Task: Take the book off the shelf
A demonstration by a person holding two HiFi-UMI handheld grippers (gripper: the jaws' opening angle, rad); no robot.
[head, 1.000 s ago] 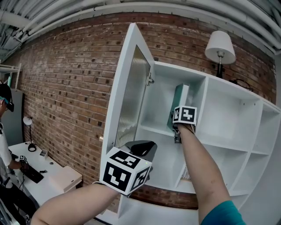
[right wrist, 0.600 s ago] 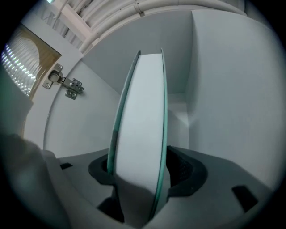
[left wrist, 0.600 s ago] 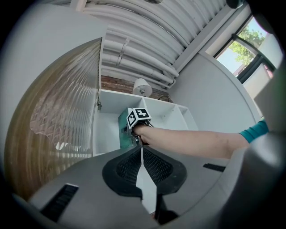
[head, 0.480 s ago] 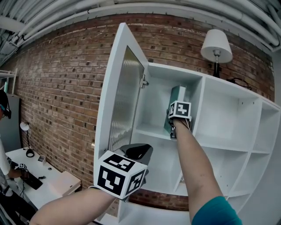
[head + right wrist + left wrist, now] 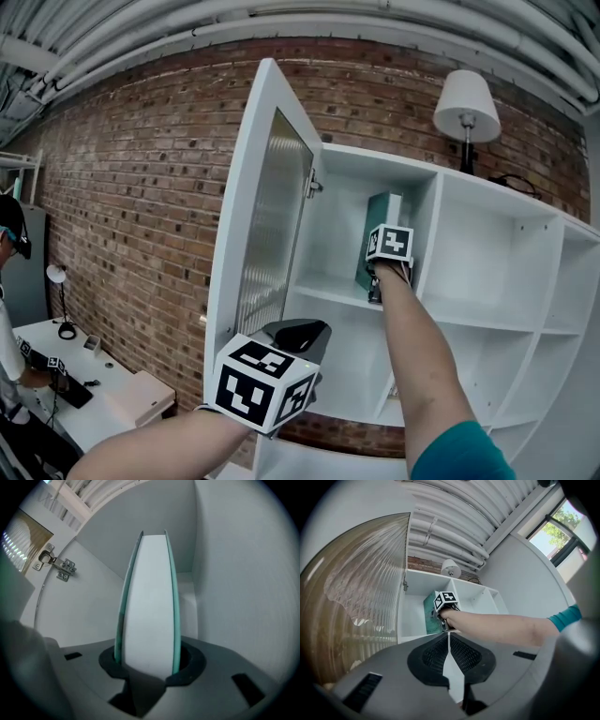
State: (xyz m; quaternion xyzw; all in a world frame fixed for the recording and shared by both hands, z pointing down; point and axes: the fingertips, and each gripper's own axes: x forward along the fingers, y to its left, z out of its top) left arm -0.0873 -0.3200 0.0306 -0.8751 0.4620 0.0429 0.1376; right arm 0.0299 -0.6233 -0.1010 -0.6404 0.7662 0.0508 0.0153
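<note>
Between right gripper's (image 5: 146, 662) just-closing jaws stands the book (image 5: 147, 597)

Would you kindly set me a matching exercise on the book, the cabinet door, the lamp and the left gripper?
Things:
1. book
2. cabinet door
3. lamp
4. left gripper

States or places:
A. on top of the shelf unit
B. jaws together, nothing between them
C. swung open
D. teal, standing upright

Pairs: 1-D, 2-C, 3-A, 4-B
</note>
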